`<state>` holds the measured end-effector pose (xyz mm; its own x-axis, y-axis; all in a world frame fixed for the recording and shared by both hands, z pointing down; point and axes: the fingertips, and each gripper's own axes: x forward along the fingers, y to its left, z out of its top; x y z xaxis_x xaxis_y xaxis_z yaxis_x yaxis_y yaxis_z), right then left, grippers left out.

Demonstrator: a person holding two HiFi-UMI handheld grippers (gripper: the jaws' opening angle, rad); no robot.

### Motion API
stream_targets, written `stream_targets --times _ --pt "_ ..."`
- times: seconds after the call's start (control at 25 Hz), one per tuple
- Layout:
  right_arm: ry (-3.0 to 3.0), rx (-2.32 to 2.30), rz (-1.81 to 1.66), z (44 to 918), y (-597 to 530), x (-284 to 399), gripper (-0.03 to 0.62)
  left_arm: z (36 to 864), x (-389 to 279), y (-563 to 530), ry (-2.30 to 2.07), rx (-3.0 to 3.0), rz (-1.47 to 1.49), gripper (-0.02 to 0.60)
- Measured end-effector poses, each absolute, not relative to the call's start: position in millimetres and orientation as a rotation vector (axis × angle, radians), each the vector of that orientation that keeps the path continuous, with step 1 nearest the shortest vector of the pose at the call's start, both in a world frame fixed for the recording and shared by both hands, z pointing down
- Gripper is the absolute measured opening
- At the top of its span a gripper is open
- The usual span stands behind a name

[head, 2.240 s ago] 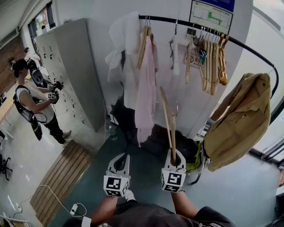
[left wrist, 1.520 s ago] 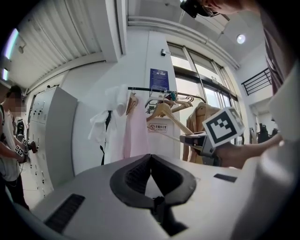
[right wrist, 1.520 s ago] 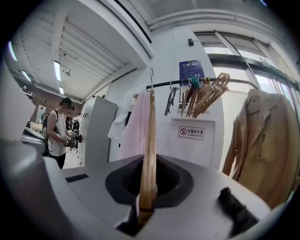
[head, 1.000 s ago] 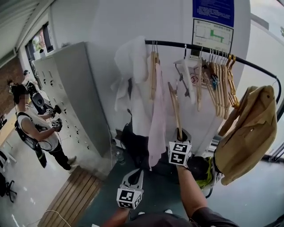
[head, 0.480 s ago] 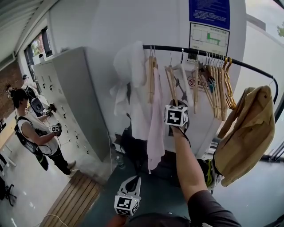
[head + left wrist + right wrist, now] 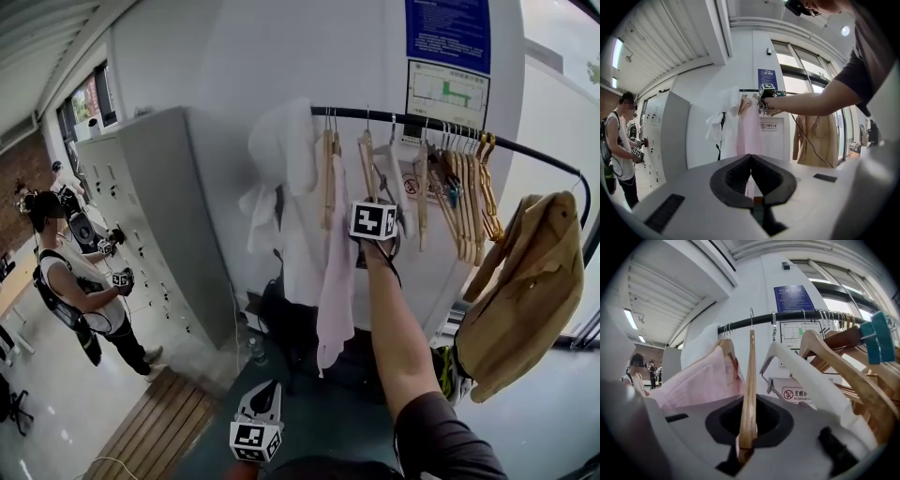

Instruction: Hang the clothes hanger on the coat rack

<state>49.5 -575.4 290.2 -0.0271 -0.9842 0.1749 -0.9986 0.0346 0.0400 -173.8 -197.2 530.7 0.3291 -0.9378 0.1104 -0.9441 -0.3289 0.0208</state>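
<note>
My right gripper (image 6: 371,199) is raised to the black coat rack rail (image 6: 412,120) and is shut on a wooden hanger (image 6: 367,159). In the right gripper view the hanger (image 6: 750,376) stands upright, edge-on, between the jaws of the right gripper (image 6: 751,399). Its metal hook (image 6: 751,315) reaches the rail (image 6: 787,316); I cannot tell whether it rests on it. The hanger sits between a pink shirt (image 6: 698,380) and a white plastic hanger (image 6: 806,371). My left gripper (image 6: 267,388) hangs low, shut and empty (image 6: 750,157).
A white garment (image 6: 281,169) and the pink shirt (image 6: 333,272) hang left of the held hanger. Several wooden hangers (image 6: 464,187) and a tan jacket (image 6: 525,281) hang to the right. Grey lockers (image 6: 159,216), a person (image 6: 66,272) and a wooden platform (image 6: 155,431) are at left.
My right gripper has risen with the hanger from waist height up to the rail, between the pink shirt and the white hanger. The left gripper has stayed low, drifting slightly left.
</note>
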Motion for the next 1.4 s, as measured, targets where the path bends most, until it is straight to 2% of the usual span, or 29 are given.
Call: stream_targets --times 0.52,0.88,0.96,1.04,1.16,1.4 --pt "-2.134 2.082 0.158 300.3 -580.8 55.9 0.025 501.0 -180.3 -233.0 -1.813 2.521 0.056 0.009" --pt "-2.195 2.095 0.023 291.0 -567.0 57.0 0.031 486.8 -180.8 -270.4 -1.831 2.457 0.157 0.009" --pt "-2.218 2.094 -0.010 289.5 -559.7 55.6 0.045 487.8 -180.3 -274.8 -1.827 2.443 0.176 0.009" --pt "-2.253 2.083 -0.042 289.5 -551.5 54.2 0.099 489.6 -178.6 -278.8 -1.813 2.432 0.183 0.009" --pt "-2.299 2.063 -0.107 291.0 -537.0 51.6 0.141 491.2 -174.5 -285.3 -1.794 2.417 0.178 0.009" --pt "-2.357 2.014 -0.214 305.8 -485.4 42.9 0.155 494.4 -163.1 -292.1 -1.776 2.417 0.191 0.009"
